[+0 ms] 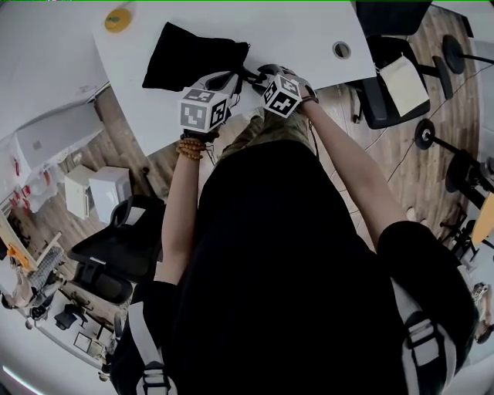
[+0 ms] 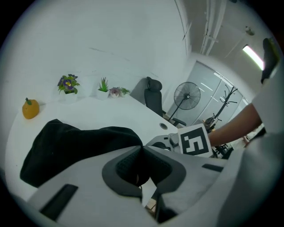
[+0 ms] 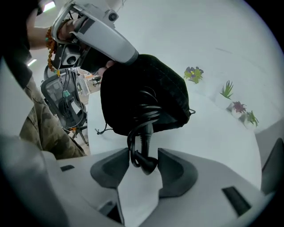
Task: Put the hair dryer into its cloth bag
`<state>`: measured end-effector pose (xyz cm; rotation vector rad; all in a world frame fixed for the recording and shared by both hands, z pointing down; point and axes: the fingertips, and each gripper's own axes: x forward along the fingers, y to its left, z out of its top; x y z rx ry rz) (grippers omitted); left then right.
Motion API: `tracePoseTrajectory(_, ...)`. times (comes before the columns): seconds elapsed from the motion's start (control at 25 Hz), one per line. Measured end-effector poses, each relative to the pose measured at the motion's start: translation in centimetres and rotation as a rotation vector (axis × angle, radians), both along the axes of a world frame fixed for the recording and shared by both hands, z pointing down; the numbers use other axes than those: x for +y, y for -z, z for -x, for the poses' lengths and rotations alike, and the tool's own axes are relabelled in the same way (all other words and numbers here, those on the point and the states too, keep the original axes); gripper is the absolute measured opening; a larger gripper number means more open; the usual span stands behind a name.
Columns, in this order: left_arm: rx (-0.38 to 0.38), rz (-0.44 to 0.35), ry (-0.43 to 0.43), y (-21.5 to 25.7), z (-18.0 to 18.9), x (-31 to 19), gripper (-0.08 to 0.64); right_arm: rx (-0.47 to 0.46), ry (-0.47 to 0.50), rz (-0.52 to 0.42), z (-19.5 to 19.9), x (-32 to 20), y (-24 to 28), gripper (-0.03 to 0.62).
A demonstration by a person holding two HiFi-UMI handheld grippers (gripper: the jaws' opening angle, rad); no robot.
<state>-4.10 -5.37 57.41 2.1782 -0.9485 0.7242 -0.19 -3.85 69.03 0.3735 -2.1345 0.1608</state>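
The black cloth bag lies on the white table, its mouth toward me. My left gripper is shut on the bag's rim; in the left gripper view black cloth fills the pinched jaws of the left gripper. In the right gripper view the bag bulges, the hair dryer hidden inside it. A coiled black cord hangs out of the mouth. Its looped end sits between the jaws of my right gripper, touching both pads. The left gripper holds the bag's top edge.
A yellow pumpkin-shaped ornament and small potted plants stand at the table's far side. A round cable hole is in the tabletop to the right. Office chairs stand beyond the table's right edge, and a standing fan behind.
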Motion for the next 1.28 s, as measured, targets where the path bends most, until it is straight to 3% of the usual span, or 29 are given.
tracePoseTrajectory(0.12,0.042,-0.034,-0.056,-0.1,-0.9,0.8,0.038,-0.006,0.055,0.03,0.1,0.5,0.2,0.239)
tracePoseTrajectory(0.2,0.071,-0.062,-0.057,0.1,-1.0,1.4,0.177,-0.021,0.131,0.046,-0.5,0.5,1.5,0.264)
tracePoseTrajectory(0.24,0.086,-0.074,-0.039,0.3,-0.9,1.7,0.203,-0.023,0.169,0.043,-1.1,0.2,2.3,0.264)
tracePoseTrajectory(0.36,0.102,-0.12,0.082,0.7,0.8,3.1,0.204,0.014,0.226,0.045,-4.2,-1.9,4.4,0.264)
tracePoseTrajectory(0.44,0.096,-0.154,0.221,0.4,3.3,3.9,0.204,0.055,0.241,0.036,-5.7,-4.3,5.1,0.262)
tracePoseTrajectory(0.6,0.062,-0.089,0.473,-2.9,7.5,6.8,0.204,0.106,0.333,-0.048,-5.3,-8.6,5.0,0.262)
tracePoseTrajectory(0.76,-0.056,-0.025,0.548,-5.4,7.3,8.7,0.204,0.081,0.397,-0.081,-2.8,-10.9,4.3,0.264)
tracePoseTrajectory(1.08,-0.108,-0.054,0.688,-6.9,3.9,6.3,0.235,0.031,0.533,-0.045,1.8,-10.7,2.5,0.262)
tracePoseTrajectory(1.28,-0.135,0.008,0.755,-8.9,2.3,6.0,0.236,-0.014,0.534,0.006,2.6,-9.9,2.3,0.232)
